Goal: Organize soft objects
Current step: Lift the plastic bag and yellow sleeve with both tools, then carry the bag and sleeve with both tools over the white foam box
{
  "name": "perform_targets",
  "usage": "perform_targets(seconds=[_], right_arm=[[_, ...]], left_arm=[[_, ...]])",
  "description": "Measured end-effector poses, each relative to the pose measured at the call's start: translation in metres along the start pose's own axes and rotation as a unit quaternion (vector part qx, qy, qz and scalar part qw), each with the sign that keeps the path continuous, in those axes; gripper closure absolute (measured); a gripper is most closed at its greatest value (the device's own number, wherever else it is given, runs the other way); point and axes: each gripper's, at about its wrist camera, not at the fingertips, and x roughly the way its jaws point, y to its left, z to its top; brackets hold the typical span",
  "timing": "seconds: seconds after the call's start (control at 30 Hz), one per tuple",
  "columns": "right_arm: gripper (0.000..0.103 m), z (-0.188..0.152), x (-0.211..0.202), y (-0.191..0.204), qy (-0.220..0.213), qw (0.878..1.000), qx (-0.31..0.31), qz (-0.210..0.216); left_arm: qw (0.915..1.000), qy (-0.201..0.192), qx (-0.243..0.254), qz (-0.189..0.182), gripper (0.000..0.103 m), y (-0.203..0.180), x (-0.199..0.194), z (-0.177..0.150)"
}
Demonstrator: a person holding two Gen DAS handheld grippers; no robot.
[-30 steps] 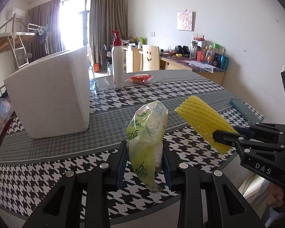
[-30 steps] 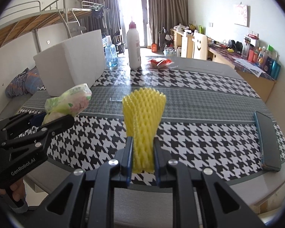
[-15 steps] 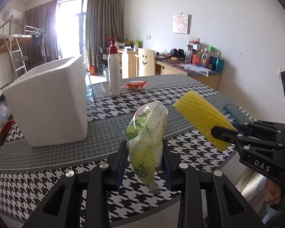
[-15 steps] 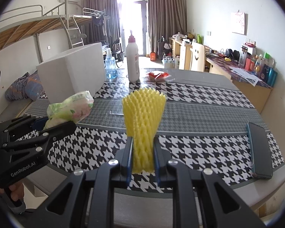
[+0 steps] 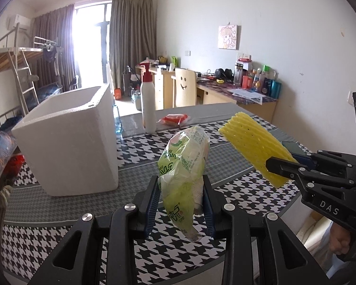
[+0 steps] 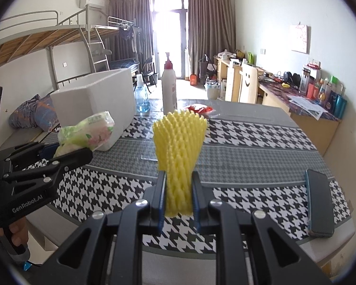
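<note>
Over on the left there's a big white foam box [image 5: 68, 142] sitting open-topped on the table [image 5: 47, 204], which has a black-and-white houndstooth cloth with grey bands. Just past the box's far corner is a blue spray bottle [image 6: 142, 99], then a tall white pump bottle [image 5: 148, 105] with a red top, and a small red packet [image 5: 175, 119] lying flat behind that.

Moving toward the middle, the left gripper [image 5: 180, 207] is pinching a green tissue pack [image 5: 184, 166] between its two fingers. The pack is held up off the table, sticking up and leaning a bit, with its crinkly bottom end hanging below the fingers. In the right wrist view the same pack [image 6: 87, 131] shows up at the left, in front of the box's lower corner.

To the right of that, the right gripper [image 6: 178, 200] is squeezed onto a yellow foam net sleeve [image 6: 179, 147], the kind fruit comes wrapped in. The sleeve stands upright out of the fingers and fans out at the top, also clear of the table. From the left wrist camera it [image 5: 255, 150] angles up toward the tissue pack, near it but not touching.

Far right, a dark phone [image 6: 319, 201] lies flat near the table's edge.
</note>
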Motion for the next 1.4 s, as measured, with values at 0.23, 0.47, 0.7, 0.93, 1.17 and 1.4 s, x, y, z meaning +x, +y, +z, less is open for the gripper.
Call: perform_targets(seconds=[0.23,0.47,0.7,0.93,1.17,1.4], right_arm=[[0.08,0.011,-0.001,0.0,-0.012,1.0,-0.01,0.001],[0.08,0.02,-0.006,0.003,-0.026,0.999,-0.02,0.001],[0.08,0.031,-0.007,0.008,-0.037,0.999,-0.027,0.006],[0.08,0.043,-0.008,0.012,-0.051,0.998,-0.034,0.014],[0.08,0.055,-0.008,0.021,-0.063,0.997,-0.045,0.026],[0.08,0.065,-0.007,0.025,-0.07,0.996,-0.047,0.033]], left_arm=[[0.9999,-0.009,0.005,0.008,0.068,0.001,-0.003,0.008],[0.9996,-0.021,0.008,0.016,0.068,0.003,-0.009,0.017],[0.9991,-0.035,0.005,0.023,0.068,0.008,-0.013,0.026],[0.9979,-0.05,0.005,0.041,0.068,0.018,-0.02,0.035],[0.9969,-0.058,0.004,0.053,0.068,0.027,-0.022,0.041],[0.9954,-0.07,-0.001,0.066,0.068,0.036,-0.024,0.048]])
